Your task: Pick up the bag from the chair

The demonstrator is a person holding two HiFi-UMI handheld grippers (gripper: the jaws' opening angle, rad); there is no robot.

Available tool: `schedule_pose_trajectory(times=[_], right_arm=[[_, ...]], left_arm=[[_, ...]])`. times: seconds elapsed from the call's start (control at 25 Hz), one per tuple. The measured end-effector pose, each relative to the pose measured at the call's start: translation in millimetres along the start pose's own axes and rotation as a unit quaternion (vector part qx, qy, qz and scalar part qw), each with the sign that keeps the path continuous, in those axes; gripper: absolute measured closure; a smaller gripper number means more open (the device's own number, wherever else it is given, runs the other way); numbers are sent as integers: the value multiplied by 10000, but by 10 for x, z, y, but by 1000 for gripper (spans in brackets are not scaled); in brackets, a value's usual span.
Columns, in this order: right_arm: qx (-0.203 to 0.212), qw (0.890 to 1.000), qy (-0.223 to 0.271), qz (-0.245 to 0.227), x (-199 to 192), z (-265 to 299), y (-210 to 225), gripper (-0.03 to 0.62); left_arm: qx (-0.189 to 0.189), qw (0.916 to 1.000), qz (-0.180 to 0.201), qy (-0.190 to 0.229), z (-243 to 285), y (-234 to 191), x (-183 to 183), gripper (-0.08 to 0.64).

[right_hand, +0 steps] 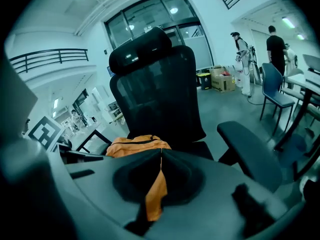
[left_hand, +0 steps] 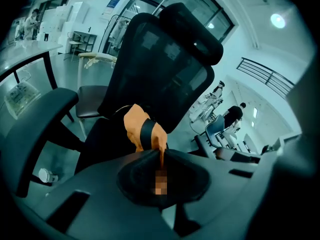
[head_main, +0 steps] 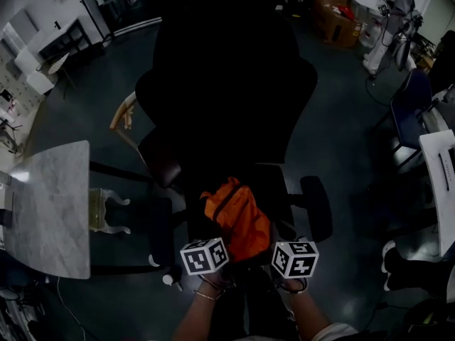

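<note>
An orange bag [head_main: 236, 215] with black trim lies on the seat of a black mesh office chair [head_main: 227, 84], near the seat's front edge. My left gripper [left_hand: 161, 156] is shut on a thin fold of the orange bag [left_hand: 142, 131]. My right gripper [right_hand: 160, 156] is shut on another orange strip of the bag [right_hand: 137, 145], which hangs down between its jaws. In the head view both marker cubes, left [head_main: 204, 256] and right [head_main: 295, 258], sit at the bag's near end.
The chair's armrests [head_main: 317, 206] flank the bag. A marble-topped table [head_main: 50, 204] stands at the left, a wooden chair [head_main: 124, 116] behind it. A blue chair [head_main: 412, 105], a white desk [head_main: 441, 169] and cardboard boxes [head_main: 334, 16] are at the right. People stand in the background.
</note>
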State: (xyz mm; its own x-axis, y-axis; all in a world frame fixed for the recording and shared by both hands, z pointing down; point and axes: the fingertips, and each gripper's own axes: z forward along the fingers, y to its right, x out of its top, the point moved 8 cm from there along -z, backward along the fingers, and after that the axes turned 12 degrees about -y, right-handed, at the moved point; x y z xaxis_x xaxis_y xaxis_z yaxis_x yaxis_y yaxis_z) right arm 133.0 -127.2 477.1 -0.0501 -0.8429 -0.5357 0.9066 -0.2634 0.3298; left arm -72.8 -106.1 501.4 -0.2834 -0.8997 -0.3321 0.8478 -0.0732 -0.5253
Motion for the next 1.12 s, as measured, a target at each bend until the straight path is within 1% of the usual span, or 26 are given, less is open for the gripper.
schedule_pose_trajectory(times=[0.08, 0.24, 0.44, 0.68, 0.76, 0.92, 1.12], right_arm=[[0, 10000, 75, -18, -5, -153, -62, 559], [-2, 9998, 215, -48, -35, -435, -201, 559], [-30, 9986, 502, -172, 53, -769, -367, 560], [-118, 9958, 859, -290, 122, -1133, -519, 560], [-120, 9950, 935, -322, 111, -1209, -593, 558], [-64, 9934, 1052, -457, 94, -1339, -715, 559], [83, 9907, 1132, -750, 179, -1514, -744, 560]], left_arm=[[-26, 10000, 56, 55, -128, 80, 0, 534], [-79, 9994, 294, 167, -430, 273, -2, 534], [-112, 9975, 599, 345, -804, 435, 9, 534], [-185, 9912, 1101, 707, -1286, 571, 38, 534], [-224, 9889, 1214, 828, -1434, 601, 49, 534], [-297, 9860, 1278, 1025, -1628, 688, 6, 534], [-272, 9851, 1155, 1242, -1781, 856, -131, 534]])
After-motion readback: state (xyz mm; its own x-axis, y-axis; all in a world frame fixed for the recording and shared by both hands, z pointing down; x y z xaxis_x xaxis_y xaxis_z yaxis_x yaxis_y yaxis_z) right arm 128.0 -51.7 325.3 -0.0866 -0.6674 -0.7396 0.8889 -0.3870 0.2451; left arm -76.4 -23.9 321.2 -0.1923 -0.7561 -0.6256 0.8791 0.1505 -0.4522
